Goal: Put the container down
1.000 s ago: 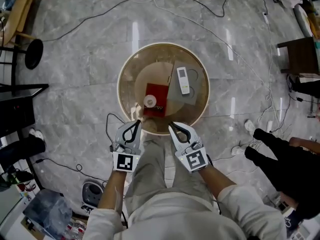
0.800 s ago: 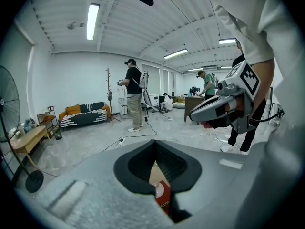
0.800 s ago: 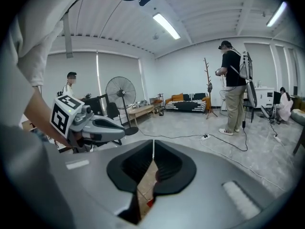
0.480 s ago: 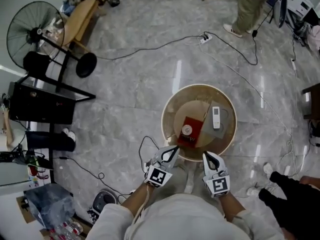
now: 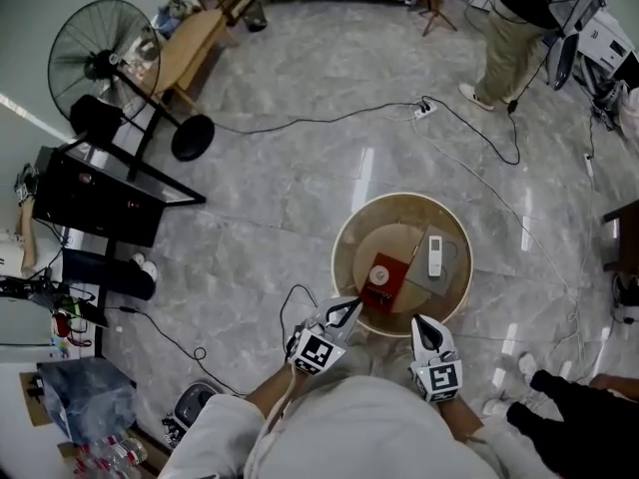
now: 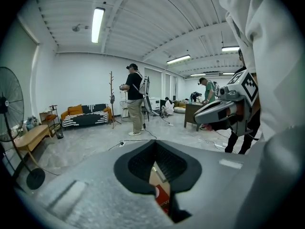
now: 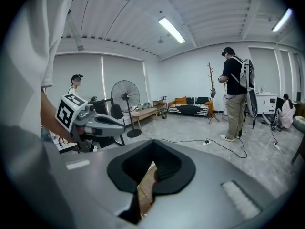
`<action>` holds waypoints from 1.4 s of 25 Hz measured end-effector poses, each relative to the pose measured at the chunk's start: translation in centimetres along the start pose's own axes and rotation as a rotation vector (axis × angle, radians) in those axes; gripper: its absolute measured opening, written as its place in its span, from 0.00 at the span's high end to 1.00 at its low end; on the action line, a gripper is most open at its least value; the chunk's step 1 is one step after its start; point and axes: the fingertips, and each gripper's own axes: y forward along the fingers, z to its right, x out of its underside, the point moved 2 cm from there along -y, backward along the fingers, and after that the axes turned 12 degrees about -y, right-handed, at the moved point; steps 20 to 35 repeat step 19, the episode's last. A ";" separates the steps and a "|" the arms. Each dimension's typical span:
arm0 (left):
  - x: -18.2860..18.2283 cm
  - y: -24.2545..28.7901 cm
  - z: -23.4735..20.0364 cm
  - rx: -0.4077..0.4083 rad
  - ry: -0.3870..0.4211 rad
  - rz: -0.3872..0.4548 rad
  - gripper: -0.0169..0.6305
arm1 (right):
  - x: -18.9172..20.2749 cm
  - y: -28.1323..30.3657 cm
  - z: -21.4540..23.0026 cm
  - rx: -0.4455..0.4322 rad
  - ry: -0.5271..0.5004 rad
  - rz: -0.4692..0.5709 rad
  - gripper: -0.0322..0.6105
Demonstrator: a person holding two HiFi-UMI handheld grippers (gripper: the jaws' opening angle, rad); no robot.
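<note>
On round table (image 5: 336, 252): small white round container (image 5: 379, 276) set down, upright atop flat red box (image 5: 392, 264), nothing gripping it. White remote (image 5: 435, 254) just beside box, lying on grey pad (image 5: 419, 283). Left tongs (image 5: 348, 307) fully closed, empty. Right tongs (image 5: 419, 323) also closed, holding nothing. Head view shows both tips over table's near rim, apart from container. Standing fan (image 5: 100, 60) and cables on floor beyond.
</note>
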 end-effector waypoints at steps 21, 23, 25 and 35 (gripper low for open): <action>-2.0 -1.5 0.1 -0.026 0.037 0.038 0.97 | -1.3 0.0 -1.3 -0.045 -0.014 0.027 0.95; -2.0 -1.5 0.1 -0.026 0.037 0.038 0.97 | -1.3 0.0 -1.3 -0.045 -0.014 0.027 0.95; -2.0 -1.5 0.1 -0.026 0.037 0.038 0.97 | -1.3 0.0 -1.3 -0.045 -0.014 0.027 0.95; -2.0 -1.5 0.1 -0.026 0.037 0.038 0.97 | -1.3 0.0 -1.3 -0.045 -0.014 0.027 0.95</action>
